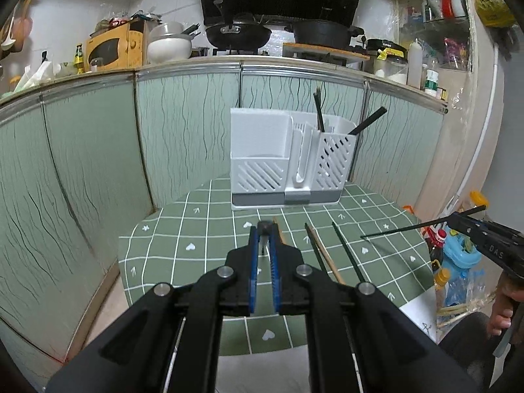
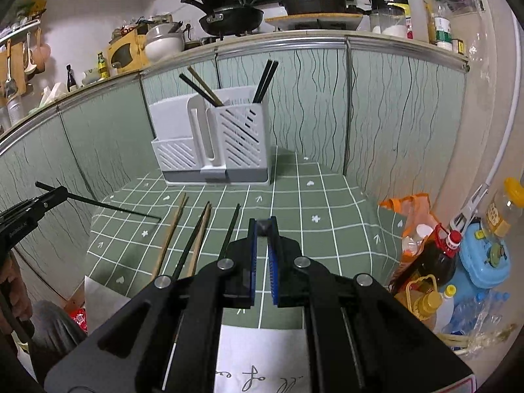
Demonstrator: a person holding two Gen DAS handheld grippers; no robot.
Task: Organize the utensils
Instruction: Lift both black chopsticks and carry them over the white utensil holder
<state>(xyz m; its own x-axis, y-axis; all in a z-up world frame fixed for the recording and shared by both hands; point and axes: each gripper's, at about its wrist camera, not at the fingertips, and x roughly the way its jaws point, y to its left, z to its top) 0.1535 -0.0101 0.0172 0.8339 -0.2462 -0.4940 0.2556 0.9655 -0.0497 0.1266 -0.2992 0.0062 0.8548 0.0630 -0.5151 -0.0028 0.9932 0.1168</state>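
Observation:
A white utensil holder [image 1: 262, 150] [image 2: 209, 140] stands at the back of the green checked table [image 1: 196, 229] [image 2: 311, 203]. Dark chopsticks [image 1: 319, 111] [image 2: 265, 82] lean in its right compartment. Several loose chopsticks [image 1: 327, 255] [image 2: 193, 239], tan and dark, lie on the cloth. My left gripper [image 1: 264, 227] [image 2: 62, 193] is shut on a dark chopstick [image 2: 114, 206] that sticks out sideways above the table. My right gripper [image 2: 262, 224] [image 1: 458, 222] is shut on another dark chopstick [image 1: 409, 227]. In each gripper's own view the fingers hide its stick.
Green cabinet fronts [image 1: 183, 124] wall the table behind and on the left. Oil bottles [image 2: 425, 262] and a blue box [image 2: 484, 255] crowd the floor at the right. White paper [image 2: 262, 360] lies at the near edge. A person's hand [image 1: 504, 314] grips the right handle.

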